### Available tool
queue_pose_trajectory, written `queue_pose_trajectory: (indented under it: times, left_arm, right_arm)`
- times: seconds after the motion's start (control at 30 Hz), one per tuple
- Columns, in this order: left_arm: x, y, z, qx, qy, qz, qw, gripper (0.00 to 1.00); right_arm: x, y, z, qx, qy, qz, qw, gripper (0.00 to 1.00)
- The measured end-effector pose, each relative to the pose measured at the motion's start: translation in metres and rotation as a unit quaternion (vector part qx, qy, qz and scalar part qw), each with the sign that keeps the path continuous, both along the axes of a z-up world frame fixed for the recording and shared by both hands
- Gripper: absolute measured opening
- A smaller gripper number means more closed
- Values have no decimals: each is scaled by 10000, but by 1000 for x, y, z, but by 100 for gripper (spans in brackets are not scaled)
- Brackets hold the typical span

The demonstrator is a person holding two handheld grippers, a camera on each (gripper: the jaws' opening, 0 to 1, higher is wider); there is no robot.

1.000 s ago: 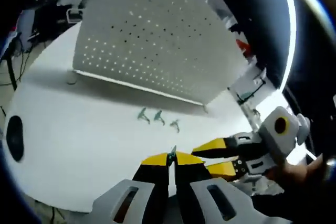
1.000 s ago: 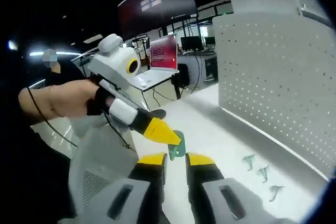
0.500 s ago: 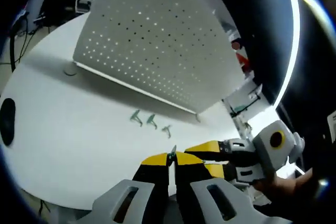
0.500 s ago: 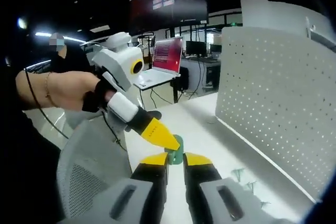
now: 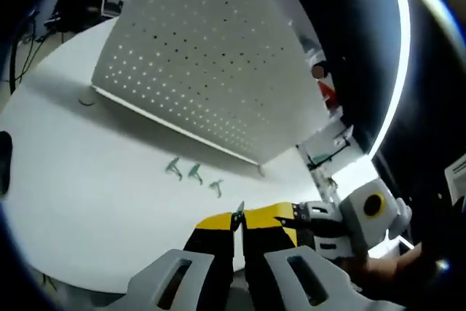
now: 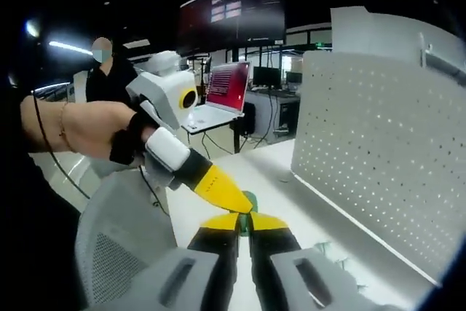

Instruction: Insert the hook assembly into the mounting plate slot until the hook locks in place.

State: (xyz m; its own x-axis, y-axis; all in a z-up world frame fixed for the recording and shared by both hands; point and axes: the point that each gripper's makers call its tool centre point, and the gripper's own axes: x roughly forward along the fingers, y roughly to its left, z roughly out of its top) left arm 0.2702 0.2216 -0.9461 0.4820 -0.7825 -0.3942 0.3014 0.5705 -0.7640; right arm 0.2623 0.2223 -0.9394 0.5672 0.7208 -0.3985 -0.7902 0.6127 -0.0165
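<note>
Above the tabletop (image 5: 87, 180), both tools pinch one small green hook (image 6: 248, 200) between them: left tool (image 5: 238, 221), right tool (image 6: 244, 225). Ahead and well apart stands the pegboard (image 5: 204, 56), nearer the right side; three spare hooks (image 5: 194, 173) lie below.

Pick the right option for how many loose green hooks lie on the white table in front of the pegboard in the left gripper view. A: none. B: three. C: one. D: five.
B: three small green hooks lie in a short row on the white table, just in front of the pegboard.
</note>
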Motion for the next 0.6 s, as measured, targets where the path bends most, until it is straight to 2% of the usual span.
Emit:
queue_pose_trajectory:
  times: [0.17,0.27,0.3,0.33,0.4,0.47,0.5,0.53,0.6]
  left_arm:
    - [-3,-1,0,132,-73,-38,9999,2]
    - [-2,-1,3,26,-77,0,10000,2]
    - [-2,-1,4,50,-157,-11,9999,3]
    - [0,-1,6,162,-473,-95,9987,3]
    - [0,-2,6,344,-779,-220,9961,3]
    - [1,-3,7,379,-1043,-307,9934,3]
    - [0,-3,6,333,-927,-260,9948,3]
    - [-1,-2,6,305,-954,-267,9946,3]
    - [-1,-2,10,298,-1167,-301,9923,4]
  right_arm:
    - [-3,1,0,-301,-171,90,9994,0]
    - [-2,0,3,-229,-170,38,9996,0]
    - [-2,-1,4,-193,-119,16,9997,0]
    - [0,-1,4,-140,-80,-20,9999,0]
    - [-1,-1,3,-140,-52,-34,9999,0]
    - [-1,-1,3,-136,-60,-38,9999,0]
    - [-1,-1,2,-132,-44,-32,9999,0]
    - [-1,-1,2,-124,-37,-33,9999,0]
    - [-1,-1,3,-80,-39,-40,10000,0]
